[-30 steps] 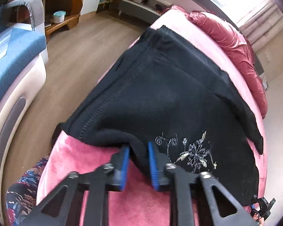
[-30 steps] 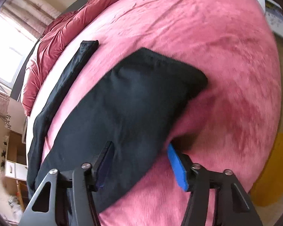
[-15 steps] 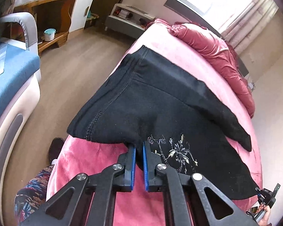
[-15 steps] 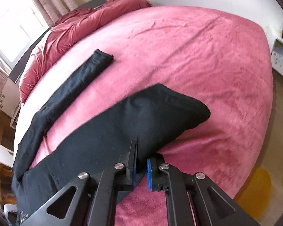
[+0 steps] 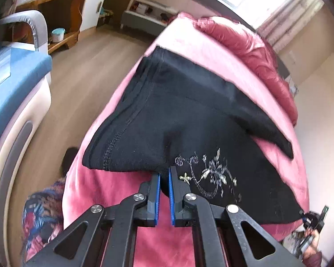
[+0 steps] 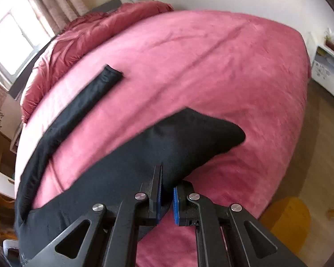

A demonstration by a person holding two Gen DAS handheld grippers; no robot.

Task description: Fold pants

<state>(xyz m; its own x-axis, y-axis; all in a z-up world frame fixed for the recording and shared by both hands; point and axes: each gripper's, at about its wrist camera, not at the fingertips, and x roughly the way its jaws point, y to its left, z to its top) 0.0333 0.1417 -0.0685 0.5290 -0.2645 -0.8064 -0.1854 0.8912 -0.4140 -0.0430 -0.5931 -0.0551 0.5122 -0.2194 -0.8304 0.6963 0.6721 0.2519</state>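
Black pants (image 5: 189, 115) on pink bed (image 5: 122, 200), one leg (image 6: 78, 111) stretched toward the pillows. Left gripper (image 5: 164, 191): fingers, a second ago apart around the waist edge, now clamped on it beside the embroidery (image 5: 209, 173). Right gripper (image 6: 167, 198): jaws, earlier wide, now pinched on the nearer leg's hem; cloth lifted off the bed at both grips
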